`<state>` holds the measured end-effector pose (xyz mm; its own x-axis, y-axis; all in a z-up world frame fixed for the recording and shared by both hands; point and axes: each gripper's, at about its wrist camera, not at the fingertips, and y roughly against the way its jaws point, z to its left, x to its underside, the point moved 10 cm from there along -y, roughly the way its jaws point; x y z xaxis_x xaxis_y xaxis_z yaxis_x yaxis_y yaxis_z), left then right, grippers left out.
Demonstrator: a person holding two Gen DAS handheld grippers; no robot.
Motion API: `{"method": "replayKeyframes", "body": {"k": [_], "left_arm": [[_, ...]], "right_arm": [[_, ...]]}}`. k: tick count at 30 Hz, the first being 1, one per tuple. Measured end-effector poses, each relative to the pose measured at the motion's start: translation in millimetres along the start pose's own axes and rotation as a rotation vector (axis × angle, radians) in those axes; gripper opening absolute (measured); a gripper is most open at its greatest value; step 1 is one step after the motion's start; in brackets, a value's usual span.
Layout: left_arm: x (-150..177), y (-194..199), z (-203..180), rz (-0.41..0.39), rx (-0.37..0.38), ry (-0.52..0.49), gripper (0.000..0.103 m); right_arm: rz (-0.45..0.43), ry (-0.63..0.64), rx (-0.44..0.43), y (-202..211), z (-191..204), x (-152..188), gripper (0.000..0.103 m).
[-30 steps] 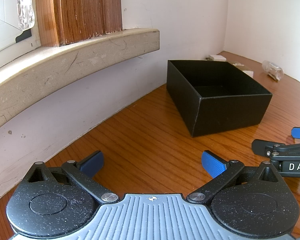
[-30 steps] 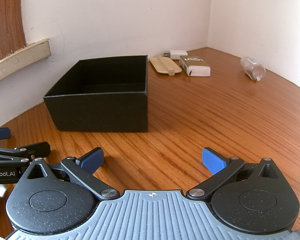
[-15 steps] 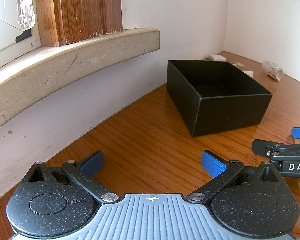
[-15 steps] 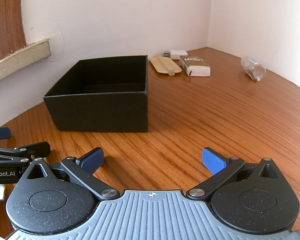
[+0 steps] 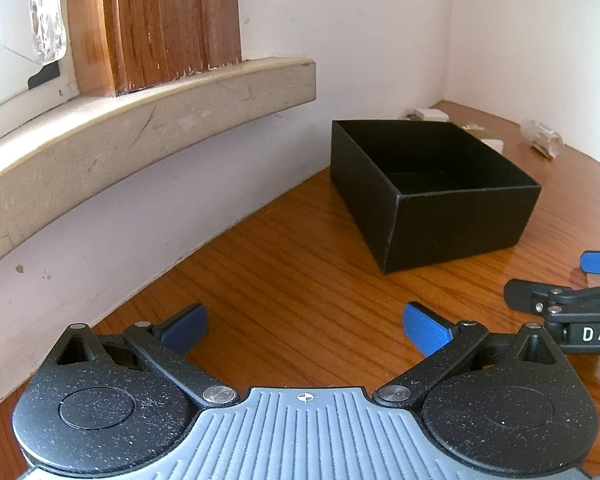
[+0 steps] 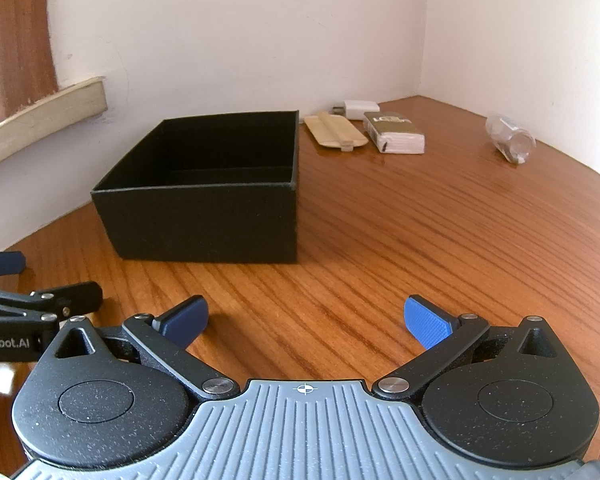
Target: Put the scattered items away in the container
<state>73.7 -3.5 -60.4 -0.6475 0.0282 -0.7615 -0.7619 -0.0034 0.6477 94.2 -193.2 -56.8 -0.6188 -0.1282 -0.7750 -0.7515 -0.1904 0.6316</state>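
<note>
A: Step? Looks like the very start. The open-topped matte black cardboard box (image 6: 204, 196) appears empty as far as the right wrist view shows, nothing tidied yet.

B: Agreed. Left gripper (image 5: 304, 326) has its jaws spread wide, nothing between the blue pads. Right gripper (image 6: 306, 322) the same, wide apart and empty. Both sit low over the table, near side of the box.

A: Items? All beyond the box, toward the corner: a flat tan pouch with a strap (image 6: 334, 134) just beside the box's far right corner, a small white charger block (image 6: 360, 108) behind it near the wall, a white-and-olive paper packet (image 6: 396, 132) right next to the pouch, and a clear plastic bottle lying on its side (image 6: 510, 140) well apart to the right.

B: Next move, my guess: the right gripper reaches past the box for the pouch or packet (closest picks). The pouch lies flat, so it needs a low edge pinch.

A: Surface is a glossy orange-brown wooden tabletop (image 6: 420, 240), strong grain, some glare. Room: white plaster walls meeting in a corner, beige stone window sill (image 5: 148, 128) at left with a brown wooden frame (image 5: 160, 24) above it.
</note>
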Motion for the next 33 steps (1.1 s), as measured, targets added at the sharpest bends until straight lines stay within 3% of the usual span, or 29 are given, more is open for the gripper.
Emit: {"method": "replayKeyframes", "body": {"k": [5, 14, 21, 28, 33], "left_arm": [[-6, 7, -2, -0.020, 0.014, 0.002, 0.103], [-14, 14, -9, -0.046, 0.041, 0.010, 0.103], [-15, 17, -19, -0.056, 0.084, 0.020, 0.103], [-24, 29, -25, -0.052, 0.121, 0.014, 0.103], [-33, 36, -34, -0.064, 0.140, -0.014, 0.103]], "right_arm": [[0.028, 0.012, -0.068, 5, -2, -2, 0.103], [-0.013, -0.002, -0.096, 10, -39, -17, 0.103], [-0.070, 0.118, -0.139, 18, -56, -32, 0.103], [-0.075, 0.074, -0.219, 12, -95, -52, 0.103], [-0.102, 0.120, -0.204, 8, -117, -69, 0.103]]}}
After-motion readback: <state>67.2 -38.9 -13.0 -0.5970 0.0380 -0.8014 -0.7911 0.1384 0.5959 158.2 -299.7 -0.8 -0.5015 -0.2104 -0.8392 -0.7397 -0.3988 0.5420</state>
